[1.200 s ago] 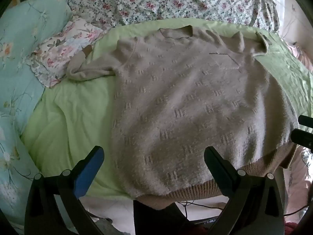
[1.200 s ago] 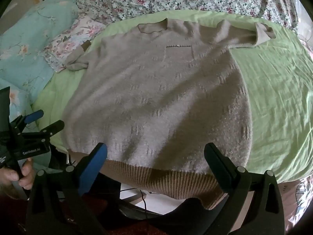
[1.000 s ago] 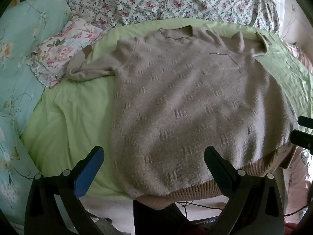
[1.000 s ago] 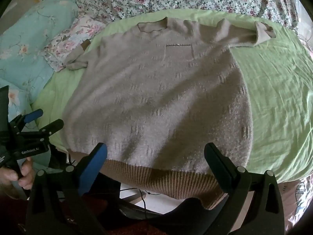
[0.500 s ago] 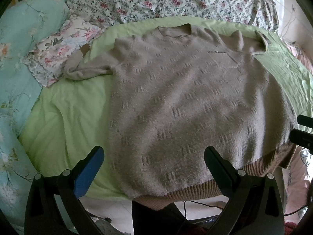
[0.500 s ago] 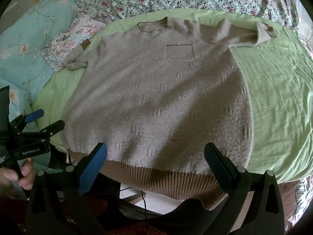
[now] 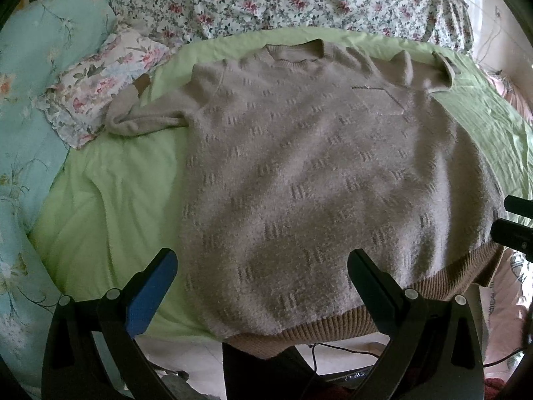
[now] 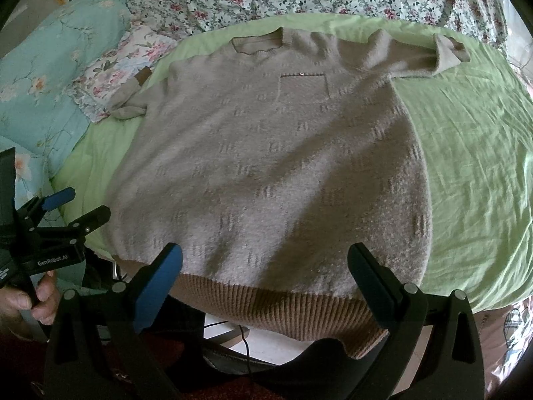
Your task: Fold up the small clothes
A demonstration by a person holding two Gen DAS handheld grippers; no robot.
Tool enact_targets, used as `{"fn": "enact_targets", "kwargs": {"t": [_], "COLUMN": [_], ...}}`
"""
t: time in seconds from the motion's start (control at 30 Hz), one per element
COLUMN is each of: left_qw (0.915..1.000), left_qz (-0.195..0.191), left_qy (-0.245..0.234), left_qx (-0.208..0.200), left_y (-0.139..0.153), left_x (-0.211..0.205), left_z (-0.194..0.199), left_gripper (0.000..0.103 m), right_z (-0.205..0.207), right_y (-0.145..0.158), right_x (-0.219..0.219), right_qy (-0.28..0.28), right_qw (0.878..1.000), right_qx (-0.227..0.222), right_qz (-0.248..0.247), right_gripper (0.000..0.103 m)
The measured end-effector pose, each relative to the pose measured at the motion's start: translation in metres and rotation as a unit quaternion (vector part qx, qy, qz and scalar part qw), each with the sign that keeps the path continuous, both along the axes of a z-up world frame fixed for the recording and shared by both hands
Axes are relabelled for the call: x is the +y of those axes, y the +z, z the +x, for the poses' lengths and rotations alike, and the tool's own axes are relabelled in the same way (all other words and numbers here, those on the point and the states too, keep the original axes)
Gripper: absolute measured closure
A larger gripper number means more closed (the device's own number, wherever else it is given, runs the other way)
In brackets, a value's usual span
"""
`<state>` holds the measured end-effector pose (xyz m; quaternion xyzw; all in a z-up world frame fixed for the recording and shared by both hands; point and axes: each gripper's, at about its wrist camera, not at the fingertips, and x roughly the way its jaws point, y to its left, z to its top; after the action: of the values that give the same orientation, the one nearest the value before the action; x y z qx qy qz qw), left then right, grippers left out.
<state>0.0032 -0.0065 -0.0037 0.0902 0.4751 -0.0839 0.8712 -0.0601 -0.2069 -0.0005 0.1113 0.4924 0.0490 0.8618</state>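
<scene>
Both grippers, left point(image 7: 261, 266) and right point(image 8: 265, 261), poised side by side, jaws spread wide and empty, above ribbed hem of sweater point(image 8: 266, 153) on green sheet point(image 8: 466, 140).

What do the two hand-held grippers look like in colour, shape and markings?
Each hand-held gripper is a black frame with silver bolts and two splayed, tapering fingers: the left finger has a blue pad, the other is black. The left hand-held gripper bears white "GenRobot.AI" lettering. The right hand-held gripper shows no marking.
</scene>
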Motion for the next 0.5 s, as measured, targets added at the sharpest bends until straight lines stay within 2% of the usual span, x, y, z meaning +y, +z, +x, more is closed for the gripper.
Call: {"fn": "enact_targets", "kwargs": {"t": [0.23, 0.5], "left_qw": [0.9998, 0.9998], "left_qz": [0.016, 0.017], "left_qy": [0.001, 0.001], "left_qx": [-0.007, -0.011], "left_y": [-0.0020, -0.0030], "left_x": [-0.0007, -0.0011], "left_z": [0.0013, 0.0026], "left_gripper": [0.001, 0.001], "right_z": [0.0010, 0.0022], "right_y": [0.0003, 0.0004], "right_x": [-0.0002, -0.0010], "right_qy": [-0.001, -0.001], "right_qw": [1.000, 1.000], "right_qx": [-0.001, 0.000], "right_qz": [0.001, 0.000], "right_gripper": [0.004, 0.004]}}
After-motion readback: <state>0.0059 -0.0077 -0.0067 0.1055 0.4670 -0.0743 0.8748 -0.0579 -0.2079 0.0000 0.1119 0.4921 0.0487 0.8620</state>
